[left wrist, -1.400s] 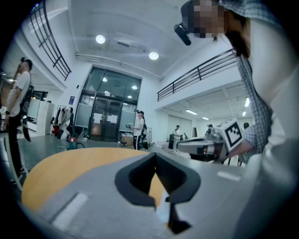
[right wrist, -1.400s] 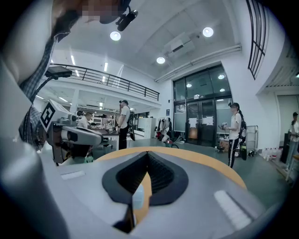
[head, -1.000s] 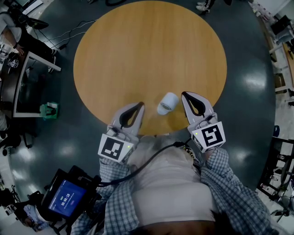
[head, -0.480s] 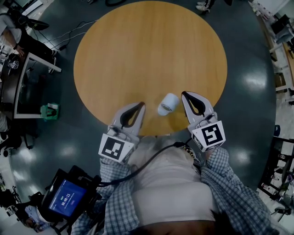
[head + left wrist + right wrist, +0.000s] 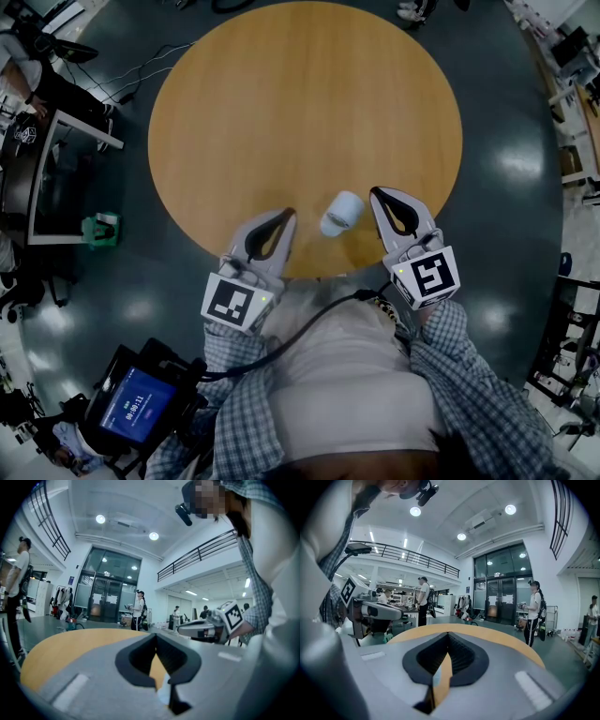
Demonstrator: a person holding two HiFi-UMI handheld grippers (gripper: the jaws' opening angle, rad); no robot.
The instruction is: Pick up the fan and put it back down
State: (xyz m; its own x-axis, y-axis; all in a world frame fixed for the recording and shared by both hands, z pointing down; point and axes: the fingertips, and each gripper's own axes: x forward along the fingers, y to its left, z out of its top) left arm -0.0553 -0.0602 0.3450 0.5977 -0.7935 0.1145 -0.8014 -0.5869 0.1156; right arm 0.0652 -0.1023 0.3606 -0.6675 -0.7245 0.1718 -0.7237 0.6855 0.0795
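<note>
A small white fan (image 5: pixel 341 212) lies on its side on the round wooden table (image 5: pixel 300 112), close to the near edge. My left gripper (image 5: pixel 287 213) hangs just left of the fan, shut, with nothing between its jaws. Just right of the fan sits my right gripper (image 5: pixel 374 191), also shut and empty. Neither touches the fan. In the left gripper view the jaws of the left gripper (image 5: pixel 156 635) meet at the tip, a white patch of the fan (image 5: pixel 164 691) shows through the gap, and the right gripper (image 5: pixel 206 629) is off to the right. The right gripper (image 5: pixel 448 633) looks across the tabletop.
A black desk (image 5: pixel 42 178) and a green object (image 5: pixel 100 227) stand on the dark floor to the left. A device with a blue screen (image 5: pixel 139 405) hangs at the person's left side. Several people stand beyond the table, one near it (image 5: pixel 533 611).
</note>
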